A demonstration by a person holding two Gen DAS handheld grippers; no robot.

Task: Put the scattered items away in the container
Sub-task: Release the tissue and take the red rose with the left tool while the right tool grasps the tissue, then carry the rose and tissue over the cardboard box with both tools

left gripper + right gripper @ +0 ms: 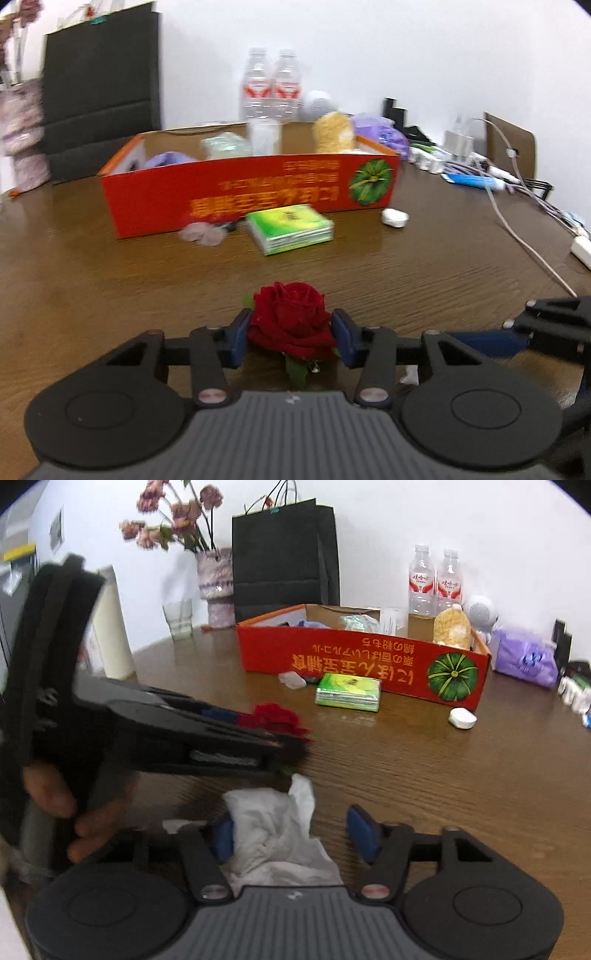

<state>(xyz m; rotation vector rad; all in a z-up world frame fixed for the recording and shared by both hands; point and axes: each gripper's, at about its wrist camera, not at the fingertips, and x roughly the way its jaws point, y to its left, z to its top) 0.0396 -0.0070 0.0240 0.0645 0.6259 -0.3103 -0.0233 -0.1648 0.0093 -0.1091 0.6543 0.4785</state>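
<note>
My left gripper (291, 334) clamps the rose (290, 317), right gripper (291, 834) gapes round the tissue (273, 834): squeeze gently, lift clear toward the red box (251, 192).

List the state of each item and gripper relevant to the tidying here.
Left gripper: shut on the rose.
Rose: gripped, low over the table.
Right gripper: open around the tissue.
Tissue: crumpled, on the table.
Red box: open-topped, partly filled.
Green packet: flat, outside the box.
</note>
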